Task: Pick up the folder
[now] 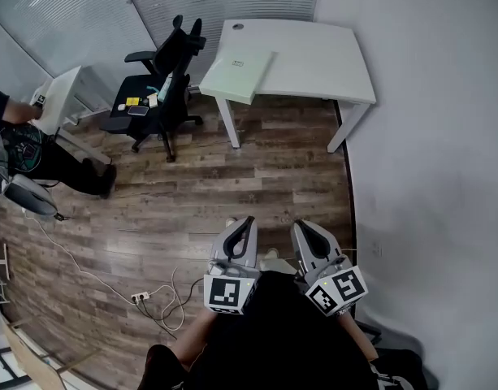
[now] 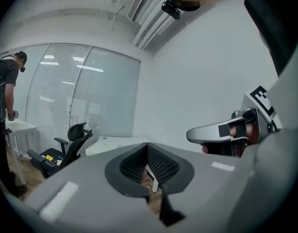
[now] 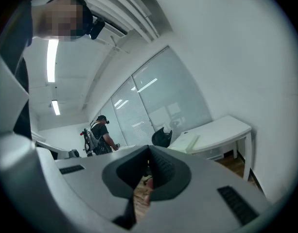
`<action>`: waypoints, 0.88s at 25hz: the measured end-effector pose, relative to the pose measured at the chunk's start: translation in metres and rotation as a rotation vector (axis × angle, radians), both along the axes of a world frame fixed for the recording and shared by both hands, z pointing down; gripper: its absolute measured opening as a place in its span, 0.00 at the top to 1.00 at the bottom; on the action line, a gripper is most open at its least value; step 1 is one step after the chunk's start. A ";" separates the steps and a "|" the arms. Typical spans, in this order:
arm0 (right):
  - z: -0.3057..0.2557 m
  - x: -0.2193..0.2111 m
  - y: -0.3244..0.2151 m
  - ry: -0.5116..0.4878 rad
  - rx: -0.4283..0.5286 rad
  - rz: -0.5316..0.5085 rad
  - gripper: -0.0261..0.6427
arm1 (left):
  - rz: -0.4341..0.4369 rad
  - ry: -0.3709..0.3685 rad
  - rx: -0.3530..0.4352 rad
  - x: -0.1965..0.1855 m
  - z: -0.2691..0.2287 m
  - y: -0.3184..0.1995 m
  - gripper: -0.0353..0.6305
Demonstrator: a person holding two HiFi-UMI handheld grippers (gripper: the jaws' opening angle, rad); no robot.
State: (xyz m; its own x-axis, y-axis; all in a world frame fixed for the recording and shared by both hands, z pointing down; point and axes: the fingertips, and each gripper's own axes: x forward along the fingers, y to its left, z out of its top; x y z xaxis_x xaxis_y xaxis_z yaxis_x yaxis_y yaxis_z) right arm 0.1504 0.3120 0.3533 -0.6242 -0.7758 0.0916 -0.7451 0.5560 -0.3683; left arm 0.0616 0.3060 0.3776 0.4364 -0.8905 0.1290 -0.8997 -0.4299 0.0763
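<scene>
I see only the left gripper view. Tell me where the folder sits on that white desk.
Observer: The flat pale-green folder lies on the white desk's near-left corner, seemingly jutting past the edge.
Operator: Report the right gripper's jaws.
Observer: The right gripper has its jaws together, with nothing between them.
Operator: Name any floor hazard.
Observer: A white power strip lies on the wooden floor, left of the left gripper.
</scene>
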 end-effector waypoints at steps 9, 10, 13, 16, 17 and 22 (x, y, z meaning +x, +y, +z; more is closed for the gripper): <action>0.000 -0.021 -0.045 0.010 0.025 -0.038 0.94 | 0.027 0.020 -0.010 -0.007 0.001 -0.046 0.94; 0.000 -0.025 -0.051 0.009 0.024 -0.044 0.93 | 0.039 0.019 -0.017 -0.008 0.004 -0.052 0.94; -0.001 -0.034 -0.070 -0.003 0.008 -0.041 0.90 | 0.091 0.002 -0.020 -0.008 0.008 -0.069 0.94; -0.004 -0.039 -0.085 -0.020 -0.009 -0.037 0.90 | 0.101 0.017 -0.032 -0.009 0.002 -0.084 0.94; -0.004 -0.041 -0.090 -0.024 -0.014 -0.041 0.90 | 0.101 0.021 -0.039 -0.009 0.001 -0.090 0.94; -0.006 -0.053 -0.124 -0.041 -0.033 -0.054 0.91 | 0.112 0.012 -0.028 -0.019 0.003 -0.124 0.94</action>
